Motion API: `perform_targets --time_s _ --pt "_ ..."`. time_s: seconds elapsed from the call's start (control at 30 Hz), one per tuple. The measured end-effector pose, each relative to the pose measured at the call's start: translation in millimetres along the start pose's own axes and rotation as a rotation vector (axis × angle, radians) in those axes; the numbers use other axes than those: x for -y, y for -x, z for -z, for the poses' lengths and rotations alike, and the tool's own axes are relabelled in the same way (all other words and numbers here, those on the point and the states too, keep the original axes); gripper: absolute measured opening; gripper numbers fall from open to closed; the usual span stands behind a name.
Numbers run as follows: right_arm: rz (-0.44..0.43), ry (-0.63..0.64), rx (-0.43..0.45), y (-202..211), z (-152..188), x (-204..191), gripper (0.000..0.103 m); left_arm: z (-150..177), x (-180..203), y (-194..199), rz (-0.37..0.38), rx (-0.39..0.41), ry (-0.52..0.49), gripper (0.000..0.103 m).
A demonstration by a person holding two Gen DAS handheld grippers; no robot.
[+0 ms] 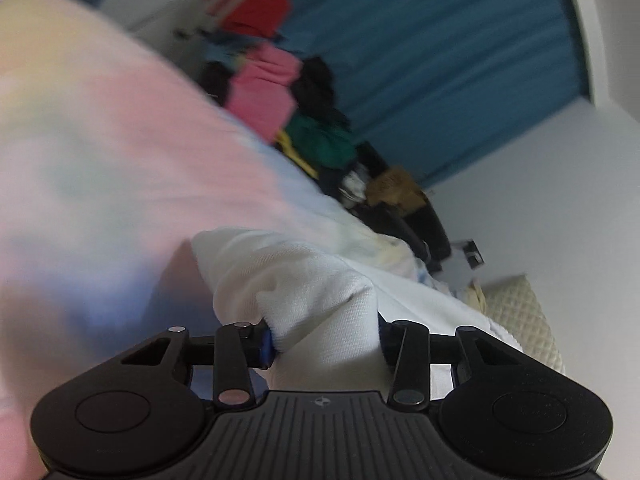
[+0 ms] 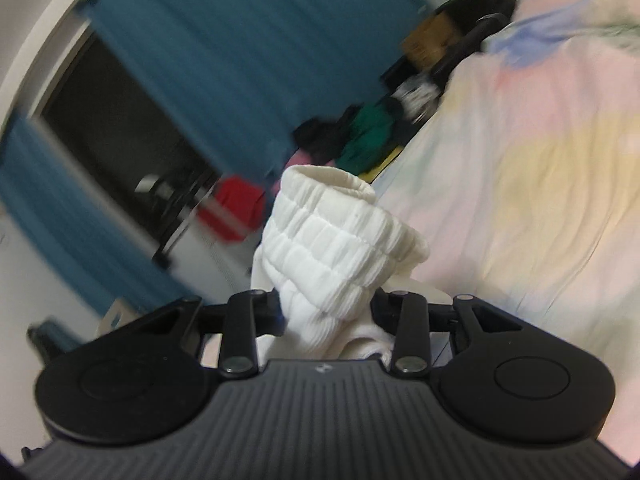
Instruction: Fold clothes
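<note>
- Soft white knit garment point(image 1: 320, 292) is pinched by left gripper point(image 1: 324, 344); its ribbed elastic waistband point(image 2: 332, 240) by right gripper point(image 2: 326, 316).
- Judged light, limp, stretchy; best gripped at the waistband.

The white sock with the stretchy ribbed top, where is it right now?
In the right wrist view the white sock is pinched in the right gripper, its ribbed cuff sticking up, with the pastel bedsheet on its right and the blue curtain behind.
</note>
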State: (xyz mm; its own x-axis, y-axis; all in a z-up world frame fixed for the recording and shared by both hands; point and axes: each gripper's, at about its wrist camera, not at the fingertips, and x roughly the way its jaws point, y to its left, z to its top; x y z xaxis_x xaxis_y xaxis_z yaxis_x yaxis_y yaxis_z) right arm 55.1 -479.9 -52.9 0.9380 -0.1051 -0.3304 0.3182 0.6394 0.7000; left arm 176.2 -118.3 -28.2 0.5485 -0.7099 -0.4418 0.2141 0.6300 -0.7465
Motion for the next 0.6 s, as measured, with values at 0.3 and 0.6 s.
perform_targets --time_s 0.3,0.6 --pt "0.157 -0.119 0.071 -44 -89 114 0.039 9 63 -198 0.006 -0.037 -0.099 0.043" --pt "0.158 -0.294 0.035 -34 20 225 0.039 79 -4 -240 -0.001 -0.091 -0.313 0.048"
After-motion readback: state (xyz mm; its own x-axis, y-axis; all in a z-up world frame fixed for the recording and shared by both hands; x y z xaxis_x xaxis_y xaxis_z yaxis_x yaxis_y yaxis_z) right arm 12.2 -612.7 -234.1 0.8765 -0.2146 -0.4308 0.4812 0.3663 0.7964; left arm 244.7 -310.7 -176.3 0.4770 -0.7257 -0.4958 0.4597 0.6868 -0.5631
